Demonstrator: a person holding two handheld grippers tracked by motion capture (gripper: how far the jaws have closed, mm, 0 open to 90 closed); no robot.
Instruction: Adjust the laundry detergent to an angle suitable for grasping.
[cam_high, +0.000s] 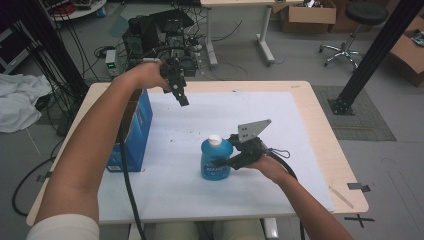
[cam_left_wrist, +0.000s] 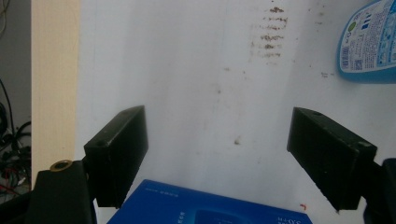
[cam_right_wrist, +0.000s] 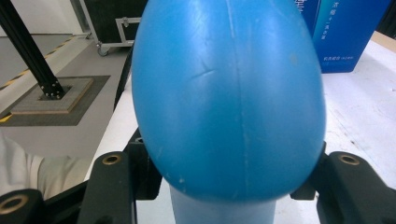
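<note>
Smooth blue plastic bottle (cam_right_wrist: 229, 98), bulbous, moulded seam down middle, white cap, upright on white tabletop (cam_high: 200, 125); right gripper (cam_high: 223, 162) clamped on its body, jaws nearly closed. Blue cardboard box (cam_high: 134, 132) upright, well left of bottle at table edge. Left gripper (cam_left_wrist: 219, 158) raised above box, beyond bottle, jaws wide apart, holding nothing. Tabletop scuffed, brown smudges.

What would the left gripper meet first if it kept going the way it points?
Probably the bare white mat: the open left gripper points down at it, past the blue box; the bottle lies off to one side.
</note>
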